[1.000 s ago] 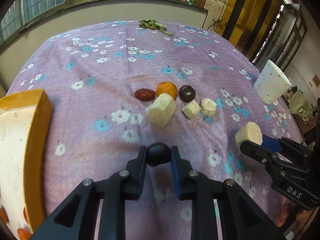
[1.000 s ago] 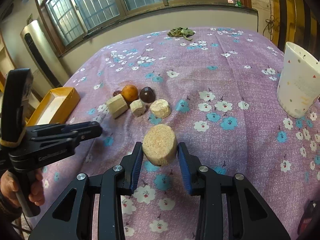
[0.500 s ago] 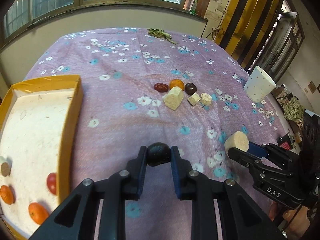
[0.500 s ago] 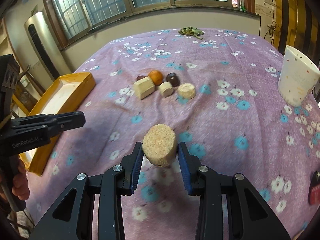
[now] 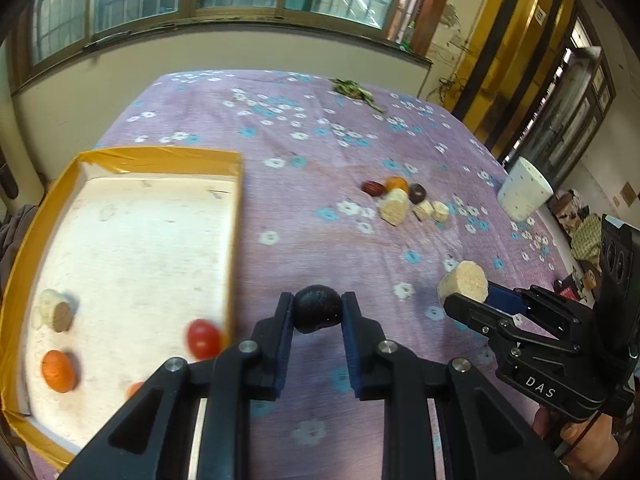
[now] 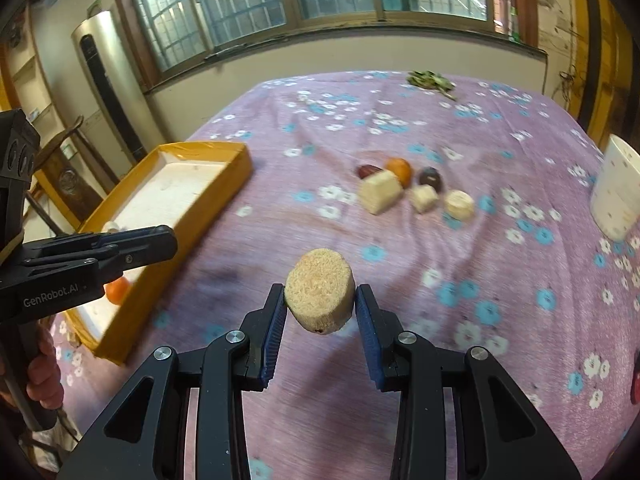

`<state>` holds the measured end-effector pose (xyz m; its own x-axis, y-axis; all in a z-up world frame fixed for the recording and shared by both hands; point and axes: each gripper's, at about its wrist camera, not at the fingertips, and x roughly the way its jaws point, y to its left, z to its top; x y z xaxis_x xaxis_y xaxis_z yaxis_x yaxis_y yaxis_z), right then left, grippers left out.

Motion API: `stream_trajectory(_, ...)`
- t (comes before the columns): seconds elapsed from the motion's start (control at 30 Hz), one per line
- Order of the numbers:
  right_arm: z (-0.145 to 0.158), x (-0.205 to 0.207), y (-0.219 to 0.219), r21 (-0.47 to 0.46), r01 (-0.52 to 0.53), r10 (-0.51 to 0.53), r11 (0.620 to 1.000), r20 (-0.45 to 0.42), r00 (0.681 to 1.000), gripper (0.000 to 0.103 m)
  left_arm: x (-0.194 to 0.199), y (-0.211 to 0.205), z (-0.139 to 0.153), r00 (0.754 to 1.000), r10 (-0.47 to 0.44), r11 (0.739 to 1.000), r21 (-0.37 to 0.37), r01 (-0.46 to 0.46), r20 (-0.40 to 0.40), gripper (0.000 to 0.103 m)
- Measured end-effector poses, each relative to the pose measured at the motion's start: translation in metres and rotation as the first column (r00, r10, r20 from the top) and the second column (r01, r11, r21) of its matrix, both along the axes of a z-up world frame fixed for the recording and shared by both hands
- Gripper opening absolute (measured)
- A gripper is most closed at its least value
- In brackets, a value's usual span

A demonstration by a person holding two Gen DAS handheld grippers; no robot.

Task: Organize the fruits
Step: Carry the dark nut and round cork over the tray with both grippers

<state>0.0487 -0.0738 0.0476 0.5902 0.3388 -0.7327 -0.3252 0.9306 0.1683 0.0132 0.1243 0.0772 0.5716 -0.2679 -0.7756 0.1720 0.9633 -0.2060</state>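
My left gripper (image 5: 317, 314) is shut on a dark round fruit (image 5: 318, 313), held above the cloth just right of the yellow tray (image 5: 236, 208). The tray holds a red fruit (image 5: 204, 338), an orange fruit (image 5: 59, 371) and a pale cork-like piece (image 5: 58, 314). My right gripper (image 6: 320, 306) is shut on a tan cylindrical piece (image 6: 320, 290), also seen in the left wrist view (image 5: 466, 286). A cluster of fruits and pale blocks (image 5: 404, 198) lies mid-table; it also shows in the right wrist view (image 6: 404, 190).
A purple floral cloth (image 5: 320, 140) covers the table. A white dotted cup (image 5: 524, 190) stands at the right edge, also in the right wrist view (image 6: 618, 194). Green leaves (image 5: 354, 90) lie at the far edge. The left gripper's body (image 6: 80, 264) shows beside the tray (image 6: 228, 192).
Both grippers have pulled back and leftward from the cluster, still holding their pieces. The yellow tray has come much further into the left wrist view.
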Motion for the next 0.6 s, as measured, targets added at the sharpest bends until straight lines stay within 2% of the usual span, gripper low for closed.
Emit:
stream_trajectory(0.3,0.016,0.014,0.061,0.009,-0.089,0.089,0.996,0.038,0.995,0.034,0.002,0.06,0.004,0.996,0.091,0.996,-0.005,-0.091,0.005,0.026)
stream_trajectory(0.4,0.017,0.018,0.076,-0.024,-0.107,0.108,0.994,0.051,0.993,0.034,0.003,0.078,0.003,0.993,0.116,0.993,-0.004,-0.116,-0.002,0.026)
stream_trajectory(0.5,0.007,0.017,0.073,-0.032,-0.136,0.135,0.99,-0.023,0.991,0.039,0.001,0.085,0.004,0.993,0.119,0.993,0.01,-0.119,0.002,0.026)
stream_trajectory(0.53,0.001,0.01,0.07,-0.051,-0.144,0.142,0.988,-0.033,0.989,0.043,0.0,0.087,0.005,0.993,0.116,0.993,0.011,-0.116,0.005,0.026)
stream_trajectory(0.6,-0.01,-0.001,0.068,-0.105,-0.165,0.161,0.981,-0.047,0.986,0.043,-0.003,0.088,0.006,0.994,0.107,0.994,0.003,-0.107,0.006,0.026)
